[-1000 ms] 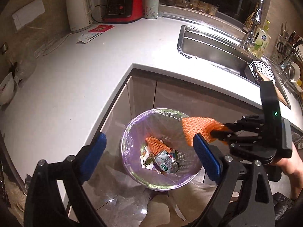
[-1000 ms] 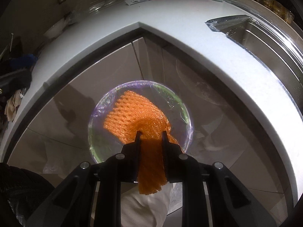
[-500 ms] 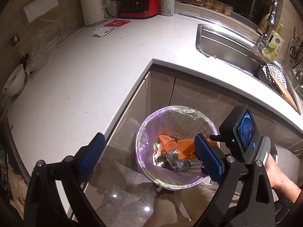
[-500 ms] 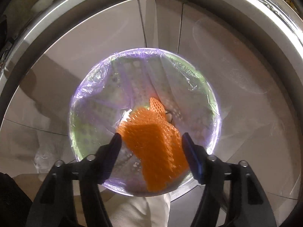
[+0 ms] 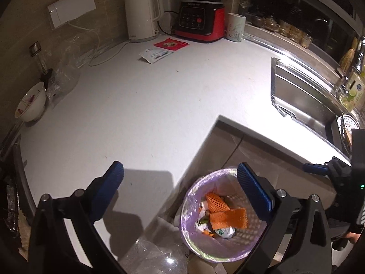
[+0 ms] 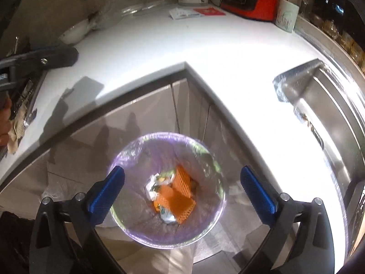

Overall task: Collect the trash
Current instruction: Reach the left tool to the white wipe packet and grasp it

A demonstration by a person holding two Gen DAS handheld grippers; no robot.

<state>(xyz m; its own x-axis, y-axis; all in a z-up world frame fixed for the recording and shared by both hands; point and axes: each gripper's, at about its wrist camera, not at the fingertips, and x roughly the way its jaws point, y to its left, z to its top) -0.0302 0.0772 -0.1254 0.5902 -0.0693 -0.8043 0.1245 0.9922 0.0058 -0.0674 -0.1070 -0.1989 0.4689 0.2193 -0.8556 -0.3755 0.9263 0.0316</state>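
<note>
A round bin (image 5: 189,235) lined with a purple bag stands on the floor in the counter's inner corner; it also shows in the right wrist view (image 6: 127,226). Orange foam netting (image 5: 230,220) lies inside it on crumpled wrappers, also seen in the right wrist view (image 6: 180,198). My left gripper (image 5: 180,191) is open and empty above the counter edge and bin. My right gripper (image 6: 182,191) is open and empty straight above the bin. A red packet (image 5: 171,44) and a white leaflet (image 5: 155,54) lie on the far counter.
A white kettle (image 5: 141,16), a red blender base (image 5: 198,20) and a mug (image 5: 236,27) stand along the back wall. A bowl (image 5: 30,105) and clear plastic bag (image 5: 66,68) sit at the left. A steel sink (image 5: 303,100) is at the right.
My right gripper opened and dropped the orange netting into the bin, then rose. My left gripper tilted up toward the counter.
</note>
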